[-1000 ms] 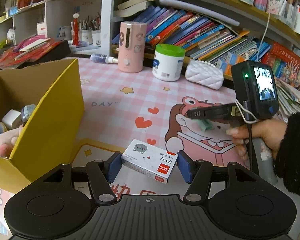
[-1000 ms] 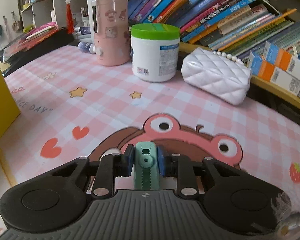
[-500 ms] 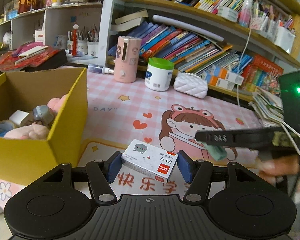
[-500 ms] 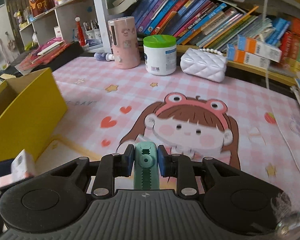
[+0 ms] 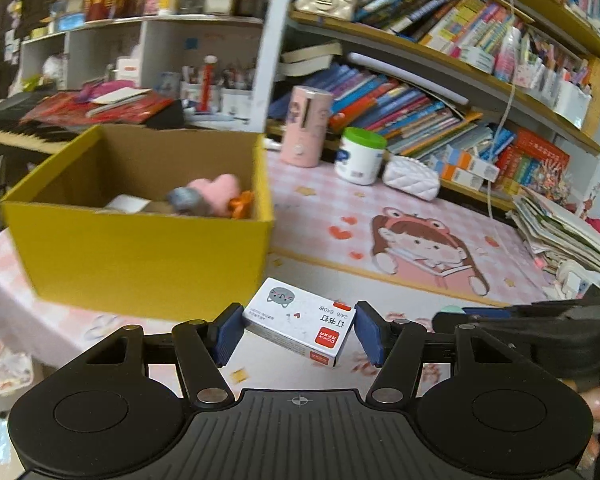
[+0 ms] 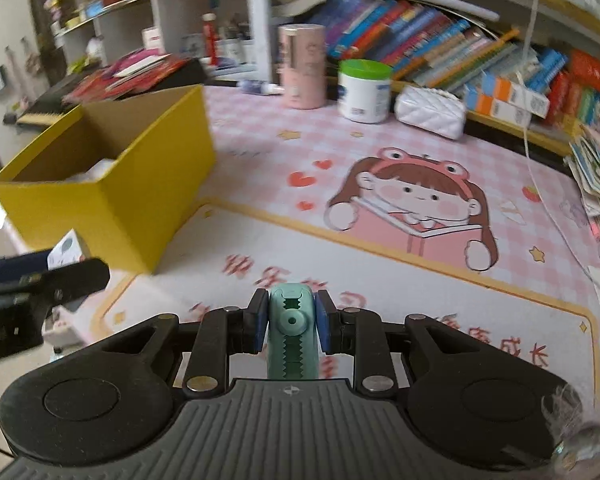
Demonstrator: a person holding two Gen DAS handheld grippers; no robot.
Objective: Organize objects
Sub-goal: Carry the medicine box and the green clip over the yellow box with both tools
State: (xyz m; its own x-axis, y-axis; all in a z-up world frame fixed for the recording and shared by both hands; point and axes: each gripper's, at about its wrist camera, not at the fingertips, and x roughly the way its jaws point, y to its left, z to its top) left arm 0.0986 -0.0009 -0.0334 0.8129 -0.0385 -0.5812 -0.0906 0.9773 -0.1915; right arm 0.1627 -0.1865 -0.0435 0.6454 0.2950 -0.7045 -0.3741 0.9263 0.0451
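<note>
My left gripper (image 5: 296, 330) is shut on a white staple box (image 5: 300, 322) with a cat drawing and a red label, held in the air just in front of the yellow cardboard box (image 5: 140, 256). That box holds a pink plush, a grey item and other small things. My right gripper (image 6: 290, 326) is shut on a mint-green toothed clip (image 6: 292, 332), above the pink cartoon mat (image 6: 380, 240). In the right wrist view the yellow box (image 6: 140, 184) stands to the left, and the left gripper's fingers (image 6: 40, 280) with the staple box show at the left edge.
At the back of the table stand a pink cylinder (image 5: 304, 126), a white jar with a green lid (image 5: 360, 156) and a white quilted pouch (image 5: 410, 178). Bookshelves rise behind. A stack of papers (image 5: 560, 228) lies at the right edge. A cable hangs down on the right.
Both grippers have drawn back and up from the mat, each keeping its object. The yellow box now shows further right and nearer the staple box; the right gripper has slid to the frame's right edge.
</note>
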